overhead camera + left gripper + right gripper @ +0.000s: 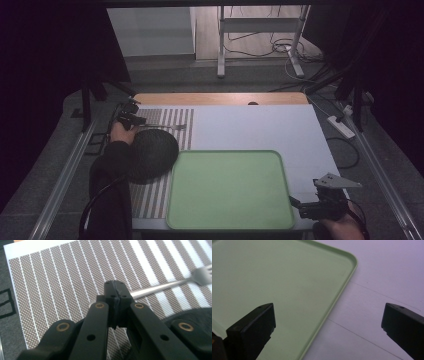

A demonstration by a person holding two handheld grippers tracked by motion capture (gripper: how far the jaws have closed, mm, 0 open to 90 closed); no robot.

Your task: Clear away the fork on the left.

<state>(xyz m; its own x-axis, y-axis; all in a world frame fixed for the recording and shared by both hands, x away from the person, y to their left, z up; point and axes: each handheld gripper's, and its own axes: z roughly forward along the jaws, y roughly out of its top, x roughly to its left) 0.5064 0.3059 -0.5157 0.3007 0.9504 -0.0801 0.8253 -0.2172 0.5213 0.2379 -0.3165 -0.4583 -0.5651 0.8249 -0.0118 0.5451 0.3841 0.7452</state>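
Partly hidden, the fork's [160, 287] handle end sits inside closed left tongs [116, 293].

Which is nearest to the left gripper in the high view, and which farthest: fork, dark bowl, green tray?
1. Fork: its handle sits in the left gripper, on the striped mat.
2. Dark bowl: just below the hand.
3. Green tray: farther right, table centre.
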